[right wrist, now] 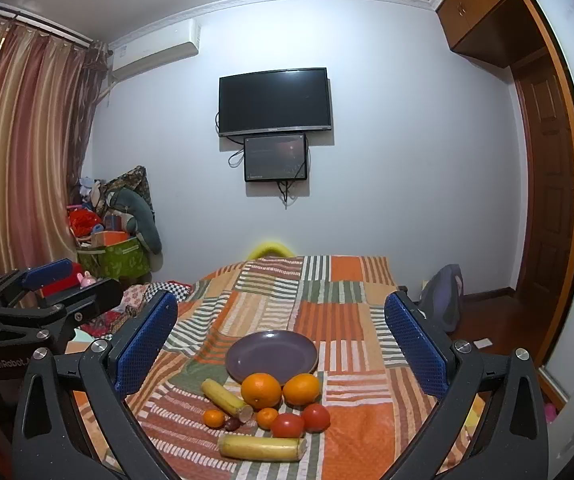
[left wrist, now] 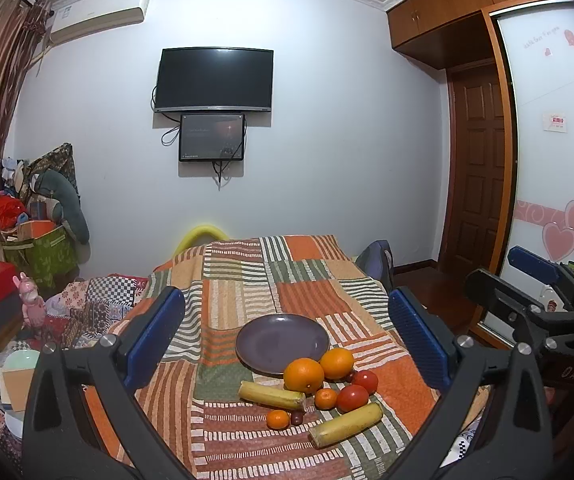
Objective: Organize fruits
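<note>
An empty purple plate [left wrist: 281, 343] [right wrist: 271, 356] lies on the patchwork cloth. In front of it lie two big oranges [left wrist: 303, 375] [right wrist: 261, 390], two red tomatoes [left wrist: 352, 398] [right wrist: 287, 425], two small tangerines [left wrist: 278, 419] [right wrist: 213, 418], a small dark fruit [left wrist: 296, 418] [right wrist: 232, 424] and two cut banana pieces [left wrist: 345, 425] [right wrist: 261, 448]. My left gripper [left wrist: 287, 340] is open and empty, held above and short of the fruit. My right gripper [right wrist: 283, 344] is also open and empty at about the same height. Each gripper shows at the edge of the other's view.
The patchwork cloth [left wrist: 247, 280] covers a table or bed that ends at the far edge near the white wall. Clutter and a green box [left wrist: 43, 252] stand at the left. A backpack [right wrist: 443, 296], a wooden door and a wardrobe are at the right.
</note>
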The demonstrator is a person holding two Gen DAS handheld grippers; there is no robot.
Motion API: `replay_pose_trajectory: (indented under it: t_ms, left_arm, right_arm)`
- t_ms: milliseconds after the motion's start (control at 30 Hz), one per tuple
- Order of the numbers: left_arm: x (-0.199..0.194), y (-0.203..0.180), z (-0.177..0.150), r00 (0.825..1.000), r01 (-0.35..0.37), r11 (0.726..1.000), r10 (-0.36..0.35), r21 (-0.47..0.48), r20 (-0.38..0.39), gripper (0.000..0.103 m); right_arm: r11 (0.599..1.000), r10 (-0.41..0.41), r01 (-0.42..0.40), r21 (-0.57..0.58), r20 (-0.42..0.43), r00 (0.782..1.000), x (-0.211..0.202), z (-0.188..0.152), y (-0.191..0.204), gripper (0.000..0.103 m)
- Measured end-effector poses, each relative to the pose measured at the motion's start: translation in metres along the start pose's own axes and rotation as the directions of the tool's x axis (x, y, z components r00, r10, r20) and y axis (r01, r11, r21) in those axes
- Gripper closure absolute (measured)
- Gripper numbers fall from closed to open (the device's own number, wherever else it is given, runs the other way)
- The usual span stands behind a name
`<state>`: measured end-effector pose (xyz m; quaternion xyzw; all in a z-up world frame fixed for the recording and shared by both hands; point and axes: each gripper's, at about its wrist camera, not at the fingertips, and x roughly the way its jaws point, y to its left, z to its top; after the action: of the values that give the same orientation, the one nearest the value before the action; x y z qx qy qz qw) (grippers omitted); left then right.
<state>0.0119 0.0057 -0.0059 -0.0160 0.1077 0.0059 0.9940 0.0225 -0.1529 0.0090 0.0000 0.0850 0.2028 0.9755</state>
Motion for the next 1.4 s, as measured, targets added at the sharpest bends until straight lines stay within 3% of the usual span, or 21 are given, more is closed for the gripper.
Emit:
replay_pose_trajectory:
  t_ms: [1033,1167,1267,1400]
  left_arm:
    - [0.009,0.002,-0.003,1.000,0.005,1.000,-0.005,-0.003,-0.021,0.000]
    - [0.022,0.005,-0.006,0.998,0.015,1.000,-0.015,-0.012,-0.055,0.012]
    - [0.038,0.006,-0.011,0.996,0.014,1.000,-0.014,-0.001,-0.094,0.015]
    - [0.067,0.009,-0.021,0.985,0.036,0.999,-0.035,0.001,-0.167,0.022]
  right_arm:
    - [1.000,0.014,-0.013,0.010,-0.022,1.000,0.009,-0.007,-0.003,0.000]
    - [1.000,0.019,-0.018,0.026,-0.056,0.998,0.019,-0.012,-0.009,0.002]
    - [0.999,0.015,-0.013,0.029,-0.085,0.996,0.027,-0.017,-0.013,0.013]
    - [1.000,0.005,-0.002,0.023,-0.131,0.991,0.044,-0.027,-0.023,0.019]
